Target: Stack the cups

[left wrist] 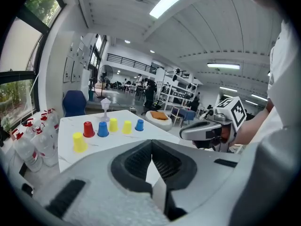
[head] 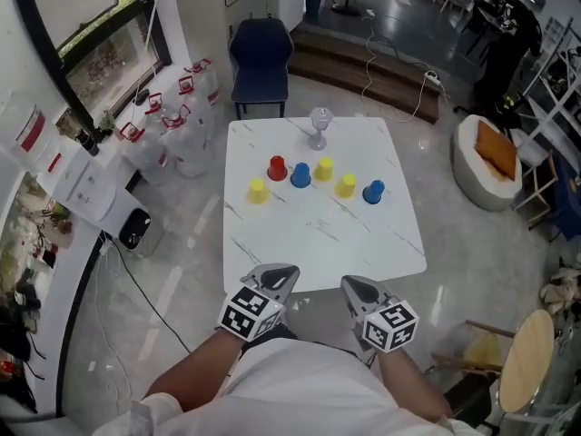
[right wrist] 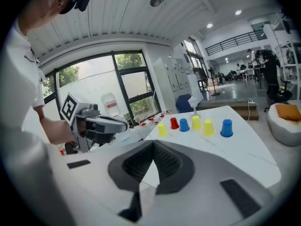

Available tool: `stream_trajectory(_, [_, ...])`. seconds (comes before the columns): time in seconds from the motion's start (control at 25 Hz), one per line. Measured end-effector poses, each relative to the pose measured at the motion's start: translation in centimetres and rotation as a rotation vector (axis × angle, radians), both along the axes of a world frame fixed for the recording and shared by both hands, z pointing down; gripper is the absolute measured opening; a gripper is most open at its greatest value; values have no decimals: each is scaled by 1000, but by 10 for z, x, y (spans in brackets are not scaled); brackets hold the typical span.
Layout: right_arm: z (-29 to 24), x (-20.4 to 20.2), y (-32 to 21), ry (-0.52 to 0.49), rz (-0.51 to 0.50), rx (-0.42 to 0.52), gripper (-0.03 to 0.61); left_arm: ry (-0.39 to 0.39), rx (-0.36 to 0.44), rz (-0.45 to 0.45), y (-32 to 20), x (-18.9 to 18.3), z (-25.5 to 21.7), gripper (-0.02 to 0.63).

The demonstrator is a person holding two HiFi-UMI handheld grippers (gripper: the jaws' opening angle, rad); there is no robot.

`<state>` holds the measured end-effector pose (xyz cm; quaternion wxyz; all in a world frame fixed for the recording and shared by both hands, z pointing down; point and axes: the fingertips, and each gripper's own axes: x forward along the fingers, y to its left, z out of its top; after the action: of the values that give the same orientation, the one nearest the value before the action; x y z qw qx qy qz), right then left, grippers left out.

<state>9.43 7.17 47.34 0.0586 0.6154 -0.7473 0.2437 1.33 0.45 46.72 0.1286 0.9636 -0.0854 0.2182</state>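
Six inverted cups (head: 300, 175), yellow, blue and red, were ranged unstacked well beyond the left tongs (head: 280, 276) and right tongs (head: 355, 287).

The table (head: 363, 243) has a smooth white top with faint grey marble veining. The cups (head: 300, 175) look like opaque plastic; the goblet (head: 320, 127) is clear, the floor (head: 172, 289) glossy.

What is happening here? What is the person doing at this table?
A person holds the left gripper and the right gripper by the near edge of the white table. Both are shut and empty. Three yellow cups, two blue cups and one red cup stand upside down in a loose row, none stacked yet. A clear glass stands behind them.
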Motion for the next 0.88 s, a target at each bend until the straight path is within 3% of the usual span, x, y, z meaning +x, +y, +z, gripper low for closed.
stream_trajectory(0.2, [8, 3, -42, 8, 41, 1, 6, -8, -6, 52, -41, 1, 8, 8])
stream_trajectory(0.48, [20, -3, -73, 41, -1, -30, 6, -5, -33, 63, -66, 4, 18, 8])
stream_trajectory(0.68, [24, -3, -101, 86, -60, -41, 6, 3, -62, 8, -83, 1, 26, 8])
stream_trajectory(0.88, [26, -10, -140, 147, -179, -35, 6, -11, -67, -93, -105, -9, 34, 9])
